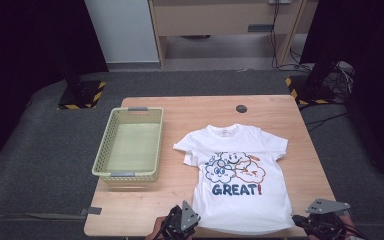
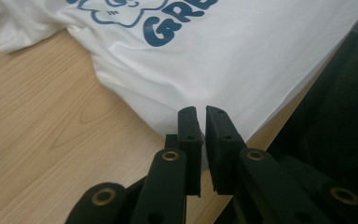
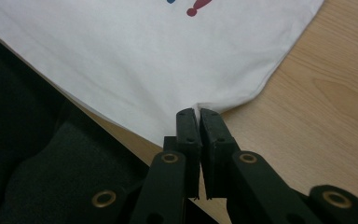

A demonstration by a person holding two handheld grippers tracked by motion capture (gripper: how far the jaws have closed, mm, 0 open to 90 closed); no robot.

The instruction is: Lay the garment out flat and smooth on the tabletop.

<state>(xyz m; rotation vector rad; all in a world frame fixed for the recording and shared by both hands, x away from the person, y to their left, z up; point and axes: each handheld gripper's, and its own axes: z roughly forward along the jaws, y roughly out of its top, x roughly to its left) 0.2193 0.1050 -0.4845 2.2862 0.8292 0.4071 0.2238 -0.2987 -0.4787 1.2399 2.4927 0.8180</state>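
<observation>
Wooden table (image 1: 280, 107) on a dark carpeted floor, desk legs and cables at the back. White T-shirt (image 1: 237, 175) lies flat, print up ("GREAT!"), collar away from the person, hem at the near edge and slightly overhanging it, which leaves both bottom corners reachable from the person's side. Left gripper (image 2: 201, 112) is on the hem's left corner: jaws nearly together, white cloth visible in the narrow gap, so I read it as pinching the fabric. Right gripper (image 3: 197, 112) is on the right corner, jaws pressed tight with a small tuck of cloth bunched at the tips; the hem puckers there, so the grip looks real. Holding both corners at once keeps the hem taut and square, presumably for lifting it toward the collar as a first fold. Yellow-green basket (image 1: 102, 155) sits empty just left of the shirt, not touching it, likely the drop-off for the folded shirt.
</observation>
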